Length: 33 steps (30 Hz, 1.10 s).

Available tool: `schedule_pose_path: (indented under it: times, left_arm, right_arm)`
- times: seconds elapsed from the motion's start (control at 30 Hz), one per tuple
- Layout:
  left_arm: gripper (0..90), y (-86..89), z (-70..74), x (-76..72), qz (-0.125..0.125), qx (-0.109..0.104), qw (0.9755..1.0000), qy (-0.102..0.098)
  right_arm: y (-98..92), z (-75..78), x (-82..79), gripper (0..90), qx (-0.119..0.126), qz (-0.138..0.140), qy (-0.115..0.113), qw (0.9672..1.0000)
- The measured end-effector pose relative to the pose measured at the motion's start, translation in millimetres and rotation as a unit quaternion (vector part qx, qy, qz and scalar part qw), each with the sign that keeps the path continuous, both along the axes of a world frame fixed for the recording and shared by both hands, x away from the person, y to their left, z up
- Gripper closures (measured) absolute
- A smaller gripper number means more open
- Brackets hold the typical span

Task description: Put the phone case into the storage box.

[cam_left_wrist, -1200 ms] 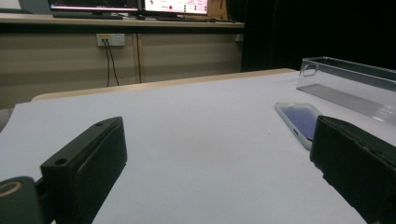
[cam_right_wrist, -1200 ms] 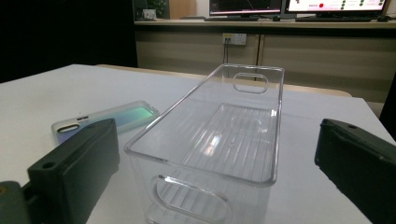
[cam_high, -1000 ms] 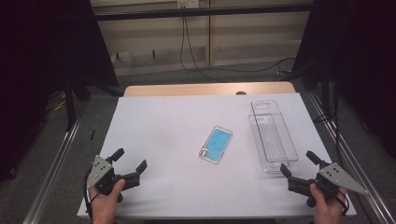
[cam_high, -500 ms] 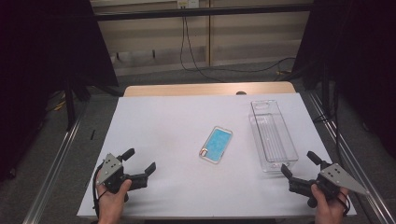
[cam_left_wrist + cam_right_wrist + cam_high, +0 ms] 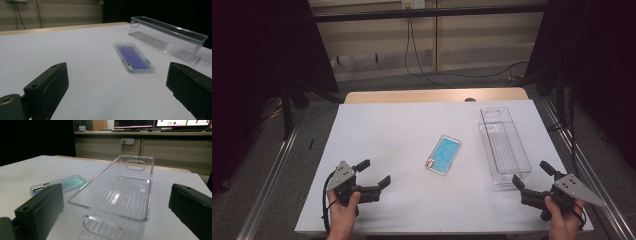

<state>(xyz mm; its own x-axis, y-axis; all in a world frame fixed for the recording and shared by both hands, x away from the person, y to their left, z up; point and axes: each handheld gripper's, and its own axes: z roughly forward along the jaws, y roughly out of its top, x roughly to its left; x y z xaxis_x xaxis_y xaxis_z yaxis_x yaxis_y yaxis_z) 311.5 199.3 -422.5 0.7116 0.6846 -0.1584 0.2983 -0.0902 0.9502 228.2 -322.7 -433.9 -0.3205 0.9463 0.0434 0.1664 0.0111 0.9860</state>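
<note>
Reaching for the phone (image 5: 444, 155) looks like our job now. It lies flat in the middle of the white table (image 5: 412, 125), with the clear box (image 5: 504, 145) just to its right. The box is empty.

What could go wrong? The phone is thin and lies flat, so our jaws may slide over the top and push it away. If we come in too fast, we could knock it into the box. The box is light, we think, so a bump from the right could shove it too.

Our left gripper (image 5: 373, 173) sits near the left front of the table, well apart from the phone. Its jaws are wide apart and hold nothing. Our right gripper (image 5: 532, 176) is at the right front, near the close end of the box. Its jaws are wide apart too, touching nothing.
</note>
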Motion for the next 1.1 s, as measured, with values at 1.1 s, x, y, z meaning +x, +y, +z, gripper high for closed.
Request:
schedule_pose_path:
  times: [1.1]
  left_arm:
    - [2.3,-83.5,14.9,29.1,-0.054,0.004,0.9965,-0.063]
  right_arm:
    - [1.4,1.3,-2.7,0.0,-0.005,-0.001,-0.006,1.0]
